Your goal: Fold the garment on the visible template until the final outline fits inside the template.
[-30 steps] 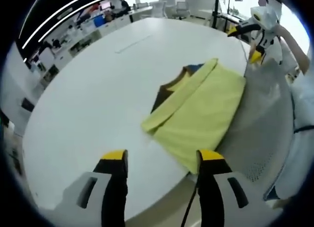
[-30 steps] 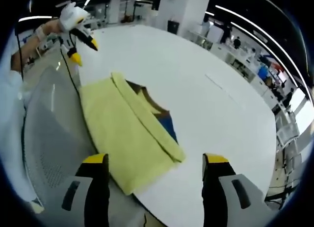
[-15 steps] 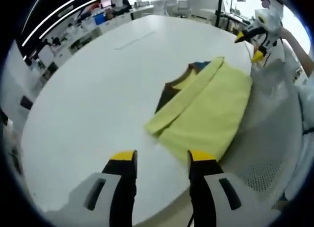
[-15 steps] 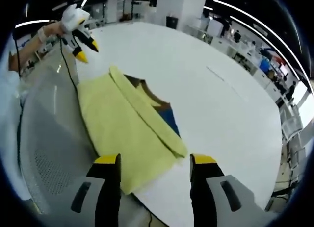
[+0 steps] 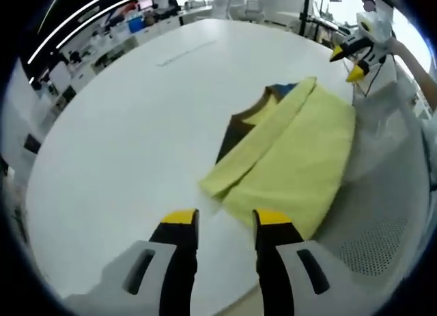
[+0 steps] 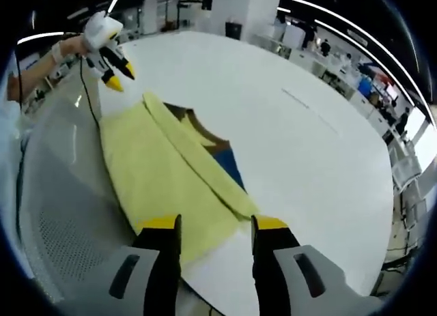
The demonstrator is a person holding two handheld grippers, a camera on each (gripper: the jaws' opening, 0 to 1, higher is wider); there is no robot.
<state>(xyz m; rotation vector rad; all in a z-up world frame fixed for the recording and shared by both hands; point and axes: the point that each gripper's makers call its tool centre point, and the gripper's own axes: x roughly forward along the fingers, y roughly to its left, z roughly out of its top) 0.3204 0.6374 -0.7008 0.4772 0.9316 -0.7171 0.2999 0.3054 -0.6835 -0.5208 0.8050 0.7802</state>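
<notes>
A yellow garment [image 5: 287,159] lies folded at the rim of a big white table [image 5: 123,138], with one long flap turned over along its left side. From under it pokes a dark template [image 5: 235,128], brown and blue. My left gripper [image 5: 225,220] hovers open just short of the garment's near corner, its jaws fairly close together and holding nothing. In the right gripper view the same garment [image 6: 157,166] covers the template [image 6: 232,169]. My right gripper [image 6: 214,227] is open and narrow over the opposite corner. Each gripper also shows far off in the other view, the right gripper [image 5: 355,46] and the left gripper [image 6: 113,56].
A grey mesh chair back [image 5: 382,193] stands against the table rim right beside the garment, and it appears again as a chair back [image 6: 61,193]. A sleeve and hand [image 6: 41,67] hold the far gripper. Office desks and screens line the background beyond the table [image 6: 307,159].
Both pairs of jaws have drawn closer together over the last second. Both cameras have shifted a little; the garment and template lie as before.
</notes>
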